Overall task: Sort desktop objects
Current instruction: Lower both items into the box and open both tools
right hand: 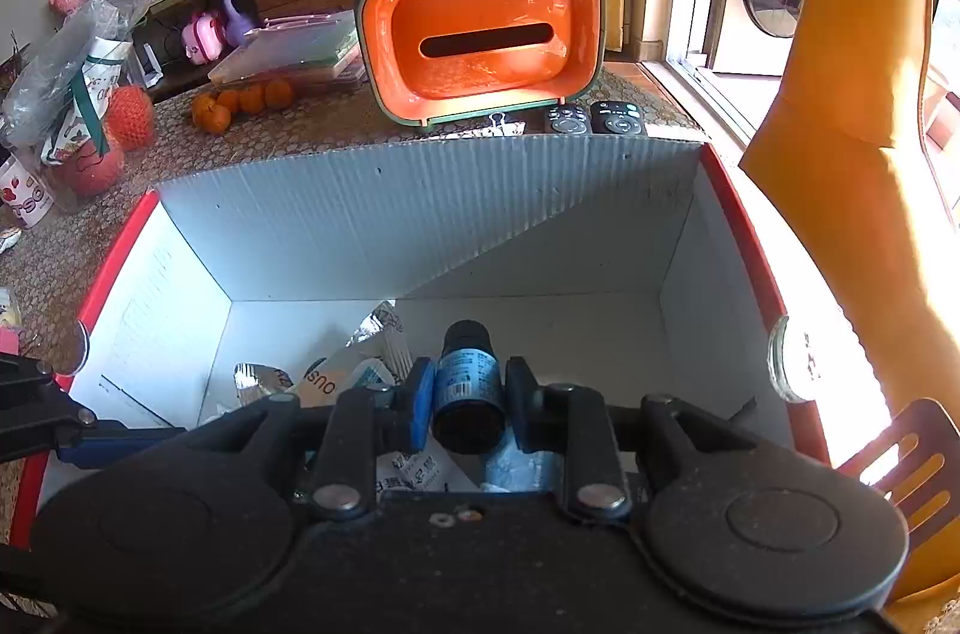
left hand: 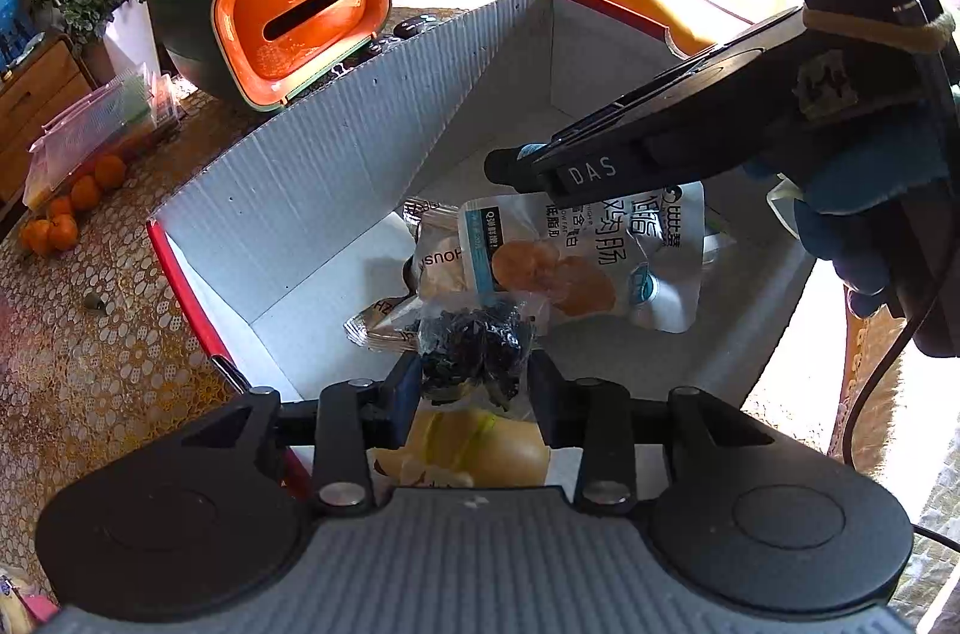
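Both jaws grip cargo over the white box (right hand: pixel 420 220): my left gripper (left hand: pixel 474 382) pinches a clear packet of dark bits (left hand: pixel 474 340), my right gripper (right hand: pixel 469 394) a small bottle (right hand: pixel 468 388), poised to drop among snacks.

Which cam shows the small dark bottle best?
Right wrist: the small dark bottle sits centered between the right gripper fingers, blue label readable. Left wrist shows only its dark tip poking past that gripper, above the white box.
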The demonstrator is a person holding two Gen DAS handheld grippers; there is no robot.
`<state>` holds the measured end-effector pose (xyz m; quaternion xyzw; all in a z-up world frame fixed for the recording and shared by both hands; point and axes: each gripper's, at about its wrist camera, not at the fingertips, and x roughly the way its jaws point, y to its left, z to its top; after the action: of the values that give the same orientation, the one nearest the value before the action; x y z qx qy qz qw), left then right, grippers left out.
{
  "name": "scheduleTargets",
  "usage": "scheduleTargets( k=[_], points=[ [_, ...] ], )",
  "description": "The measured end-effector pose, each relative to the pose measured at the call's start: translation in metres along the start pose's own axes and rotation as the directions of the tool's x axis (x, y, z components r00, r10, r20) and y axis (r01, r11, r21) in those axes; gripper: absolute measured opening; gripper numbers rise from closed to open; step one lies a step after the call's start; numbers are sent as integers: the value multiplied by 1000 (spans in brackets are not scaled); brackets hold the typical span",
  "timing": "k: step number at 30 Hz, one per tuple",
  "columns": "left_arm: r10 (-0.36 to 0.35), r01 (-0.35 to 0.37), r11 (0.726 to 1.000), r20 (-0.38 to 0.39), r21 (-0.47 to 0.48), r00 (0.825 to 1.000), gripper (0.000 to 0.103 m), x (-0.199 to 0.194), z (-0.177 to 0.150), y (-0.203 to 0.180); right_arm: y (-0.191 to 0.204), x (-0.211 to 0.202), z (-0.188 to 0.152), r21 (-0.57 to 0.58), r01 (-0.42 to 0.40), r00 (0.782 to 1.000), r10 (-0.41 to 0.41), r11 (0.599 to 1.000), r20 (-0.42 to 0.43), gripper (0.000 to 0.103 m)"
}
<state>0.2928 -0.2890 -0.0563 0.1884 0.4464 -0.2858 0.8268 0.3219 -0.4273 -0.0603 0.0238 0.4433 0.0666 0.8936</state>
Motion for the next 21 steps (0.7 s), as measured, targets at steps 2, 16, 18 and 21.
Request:
scheduleTargets(
  k=[2, 16, 18, 21],
  points=[
    [5, -5, 1000, 1, -15, 1000, 44, -1, 0, 3, 1, 0, 1, -3, 2, 1000, -2, 1000, -2, 28],
    [17, -15, 1000, 67, -25, 998, 71, -33, -14, 0, 5, -25, -2, 13, 0, 1000, 0, 1000, 29, 40],
    [15, -12, 999, 81, -36, 997, 71, -40, -17, 1, 6, -33, -3, 10, 1, 999, -2, 1000, 39, 41],
    [13, -7, 998, 108, -55, 994, 71, -52, -22, 3, 9, -45, -6, 4, 0, 999, 0, 1000, 53, 43]
  ],
)
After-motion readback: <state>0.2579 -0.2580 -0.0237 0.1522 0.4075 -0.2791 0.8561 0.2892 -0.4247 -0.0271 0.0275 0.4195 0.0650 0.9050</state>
